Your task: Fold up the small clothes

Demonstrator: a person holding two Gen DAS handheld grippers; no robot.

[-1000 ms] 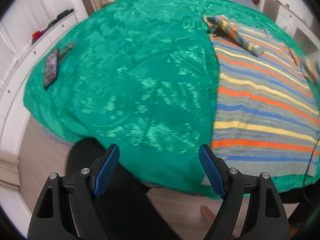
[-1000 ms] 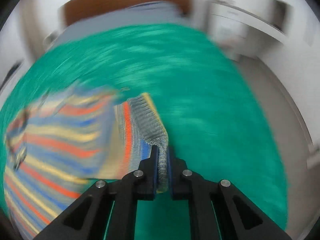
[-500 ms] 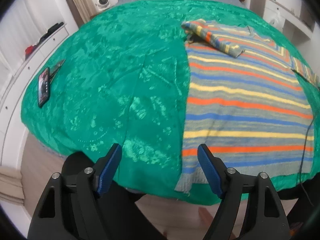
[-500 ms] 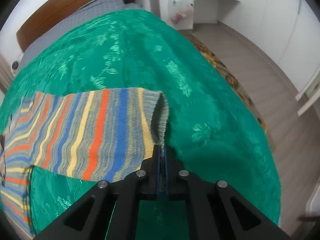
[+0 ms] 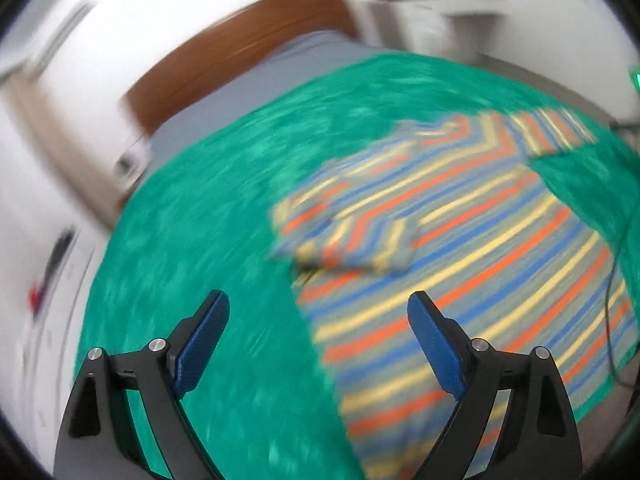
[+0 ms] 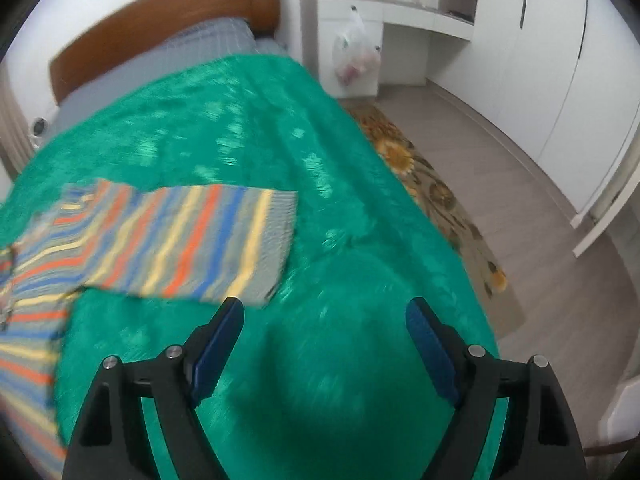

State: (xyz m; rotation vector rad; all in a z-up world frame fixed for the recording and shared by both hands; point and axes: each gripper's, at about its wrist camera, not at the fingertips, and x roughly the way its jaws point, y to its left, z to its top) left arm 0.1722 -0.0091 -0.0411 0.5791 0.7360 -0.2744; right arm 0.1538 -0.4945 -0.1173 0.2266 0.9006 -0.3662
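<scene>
Blur: your left view is smeared, so the folded sleeve's edges are unclear.
Sweater (image 5: 472, 264): flat on the green bedspread (image 5: 224, 216).
Sleeve (image 6: 192, 248): lies apart from your right tongs (image 6: 324, 320), which have just sprung wide, nothing between.
Left tongs (image 5: 318, 312): wide, opened further, empty.
Plastic bag (image 6: 356, 56): contents unclear.
</scene>
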